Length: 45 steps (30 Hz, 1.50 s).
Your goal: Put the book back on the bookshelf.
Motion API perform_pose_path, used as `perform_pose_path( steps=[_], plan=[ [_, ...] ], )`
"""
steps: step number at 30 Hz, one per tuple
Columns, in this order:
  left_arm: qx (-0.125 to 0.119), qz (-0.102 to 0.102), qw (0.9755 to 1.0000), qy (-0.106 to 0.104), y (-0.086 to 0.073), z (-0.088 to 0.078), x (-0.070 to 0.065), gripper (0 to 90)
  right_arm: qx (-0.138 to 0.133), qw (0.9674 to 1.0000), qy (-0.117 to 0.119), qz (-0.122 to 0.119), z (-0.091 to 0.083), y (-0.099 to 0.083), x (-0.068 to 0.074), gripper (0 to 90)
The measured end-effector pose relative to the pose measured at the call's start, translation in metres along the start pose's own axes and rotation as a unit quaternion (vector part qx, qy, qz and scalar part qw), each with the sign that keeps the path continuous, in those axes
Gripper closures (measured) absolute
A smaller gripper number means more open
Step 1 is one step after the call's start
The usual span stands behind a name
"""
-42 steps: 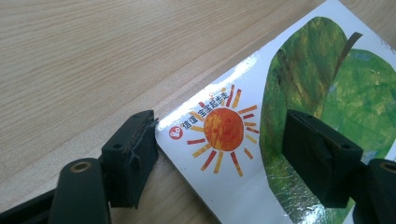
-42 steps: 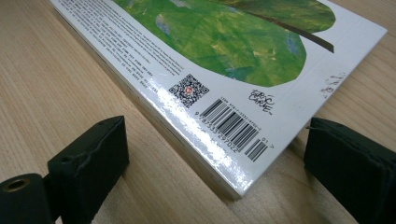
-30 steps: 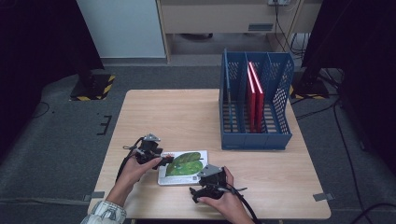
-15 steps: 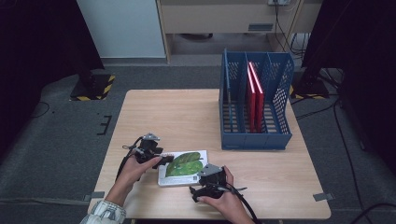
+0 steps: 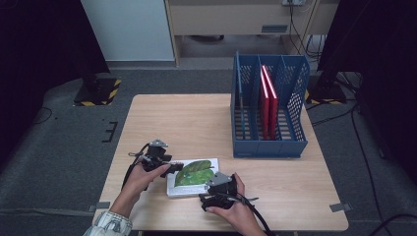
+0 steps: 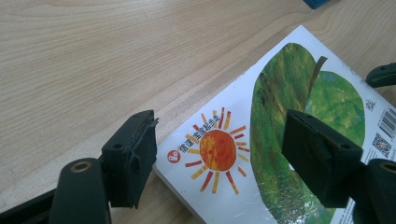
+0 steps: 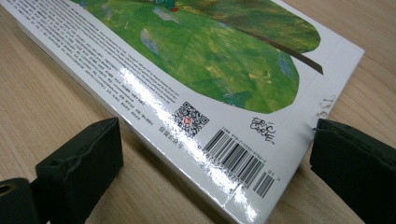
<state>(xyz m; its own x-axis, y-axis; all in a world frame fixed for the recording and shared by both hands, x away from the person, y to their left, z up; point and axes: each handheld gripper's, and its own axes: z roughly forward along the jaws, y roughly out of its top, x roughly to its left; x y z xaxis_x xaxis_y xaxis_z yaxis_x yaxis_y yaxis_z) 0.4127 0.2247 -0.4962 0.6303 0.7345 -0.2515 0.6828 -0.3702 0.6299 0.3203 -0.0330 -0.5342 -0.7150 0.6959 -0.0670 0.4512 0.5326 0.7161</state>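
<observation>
A white picture book (image 5: 193,176) with a green leaf on its cover lies flat near the table's front edge. My left gripper (image 5: 172,168) is at its left end. In the left gripper view the book (image 6: 289,116) shows a red sun, and the left gripper (image 6: 219,168) stands open astride that corner, one jaw over bare wood, the other above the cover. My right gripper (image 5: 209,190) is at the book's front right corner. In the right gripper view the right gripper (image 7: 215,168) is open, its jaws on either side of the book (image 7: 210,60) at the barcode corner.
A blue slotted file rack (image 5: 268,113) stands at the table's back right with red books (image 5: 268,98) upright in it. The wooden table (image 5: 187,123) has bare room at its middle and left. Both forearms come in from the bottom edge.
</observation>
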Motion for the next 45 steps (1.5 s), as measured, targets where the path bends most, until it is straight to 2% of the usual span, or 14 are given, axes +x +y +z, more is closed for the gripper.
perform_pose_path(
  steps=[16,27,33,38,45],
  plan=[
    [-0.009,0.005,0.9999,0.003,0.008,-0.005,-0.006,25.4,-0.01,0.9998,-0.019,-0.005,0.002,0.006,0.004,0.8],
    [-0.008,0.008,0.9999,0.003,0.011,-0.007,-0.009,24.9,-0.025,0.9994,-0.02,-0.013,0.007,0.011,0.012,1.0],
    [-0.009,0.009,0.9999,-0.004,0.009,-0.004,-0.008,20.9,-0.027,0.9994,-0.018,-0.012,0.007,0.011,0.012,1.2],
    [-0.009,0.015,0.9998,0.011,0.006,-0.006,-0.011,13.0,-0.029,0.9994,-0.017,-0.01,0.007,0.011,0.012,1.2],
    [-0.006,0.018,0.9998,0.003,-0.006,-0.014,-0.011,13.4,-0.03,0.9994,-0.017,-0.01,0.007,0.011,0.012,1.3]
  ],
)
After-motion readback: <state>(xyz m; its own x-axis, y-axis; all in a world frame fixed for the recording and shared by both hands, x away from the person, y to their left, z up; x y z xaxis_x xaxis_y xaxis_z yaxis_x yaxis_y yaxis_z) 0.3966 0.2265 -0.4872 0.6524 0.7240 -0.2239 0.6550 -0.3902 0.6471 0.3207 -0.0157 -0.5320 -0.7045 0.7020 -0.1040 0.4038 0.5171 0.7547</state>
